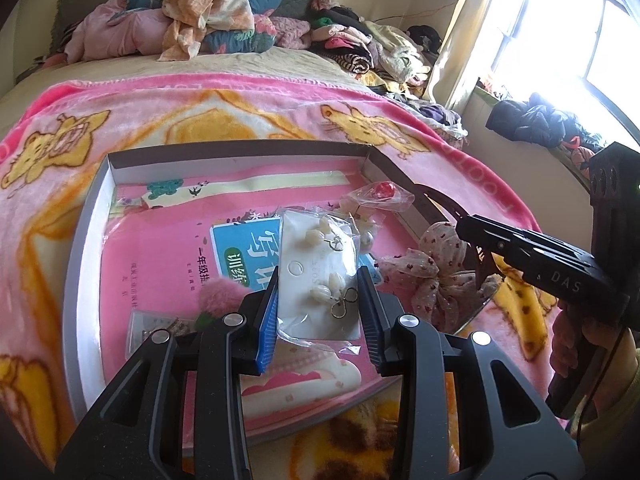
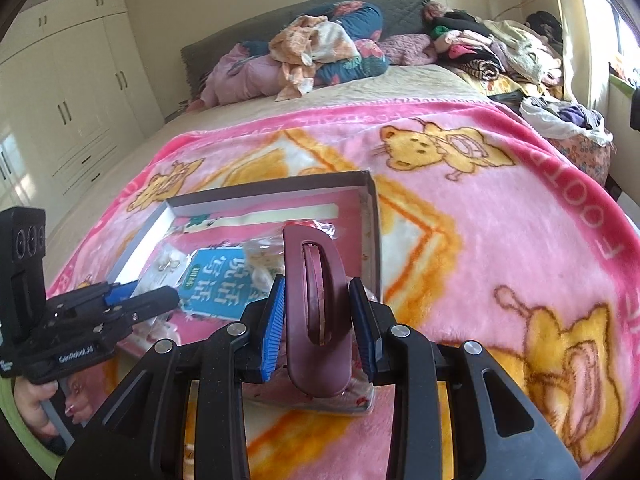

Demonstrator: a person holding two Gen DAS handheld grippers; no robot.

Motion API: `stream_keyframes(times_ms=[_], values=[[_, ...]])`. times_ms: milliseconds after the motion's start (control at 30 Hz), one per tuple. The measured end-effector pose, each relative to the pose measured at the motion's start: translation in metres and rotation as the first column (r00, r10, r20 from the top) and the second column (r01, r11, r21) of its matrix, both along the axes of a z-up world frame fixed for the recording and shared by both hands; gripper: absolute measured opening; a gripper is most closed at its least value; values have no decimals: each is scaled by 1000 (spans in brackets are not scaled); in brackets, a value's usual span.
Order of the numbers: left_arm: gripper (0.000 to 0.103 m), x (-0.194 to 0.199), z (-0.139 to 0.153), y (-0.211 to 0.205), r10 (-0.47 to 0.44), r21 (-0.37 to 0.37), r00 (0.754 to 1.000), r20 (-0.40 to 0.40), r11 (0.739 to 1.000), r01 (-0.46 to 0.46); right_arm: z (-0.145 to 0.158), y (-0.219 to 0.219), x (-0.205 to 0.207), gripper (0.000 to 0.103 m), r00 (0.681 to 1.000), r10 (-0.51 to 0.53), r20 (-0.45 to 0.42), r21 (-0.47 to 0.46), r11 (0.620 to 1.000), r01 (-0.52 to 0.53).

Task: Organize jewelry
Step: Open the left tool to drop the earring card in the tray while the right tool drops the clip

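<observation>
Our left gripper [image 1: 320, 304] has its jaws pinching a clear packet of earrings [image 1: 318, 280] over the middle of the open box [image 1: 80, 240], while our right gripper [image 2: 320, 312] has its jaws pinching a maroon hair clip [image 2: 316, 308] just above the box's near right corner. The box lies on the pink blanket [image 2: 500, 220] spread across the bed's near end, with a floral bow [image 1: 432, 276] draped over its right wall.

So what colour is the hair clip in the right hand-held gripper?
Dark maroon hair clip, clearest in the right wrist view.
</observation>
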State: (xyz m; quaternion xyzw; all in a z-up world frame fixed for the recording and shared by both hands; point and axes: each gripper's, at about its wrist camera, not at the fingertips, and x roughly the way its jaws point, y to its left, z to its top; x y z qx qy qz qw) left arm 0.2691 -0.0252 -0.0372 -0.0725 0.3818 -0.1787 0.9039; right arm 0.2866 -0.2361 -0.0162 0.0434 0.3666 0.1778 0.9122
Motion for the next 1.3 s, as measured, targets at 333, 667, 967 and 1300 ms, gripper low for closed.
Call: stream_keyframes(times_ms=[333, 667, 967, 1300], values=[[28, 5, -8, -8, -15, 14, 1000, -17, 1000, 16, -11, 5, 12, 30, 999, -6, -34, 5, 1000, 6], [28, 5, -8, -11, -27, 24, 1000, -14, 999, 28, -21, 2, 8, 33, 998, -3, -66, 26, 1000, 4], [43, 3, -7, -10, -22, 32, 1000, -4, 999, 22, -16, 1, -6, 50, 999, 0, -40, 17, 1000, 0], [70, -12, 5, -7, 7, 32, 1000, 28, 999, -8, 2, -17, -29, 71, 999, -34, 17, 36, 999, 33]])
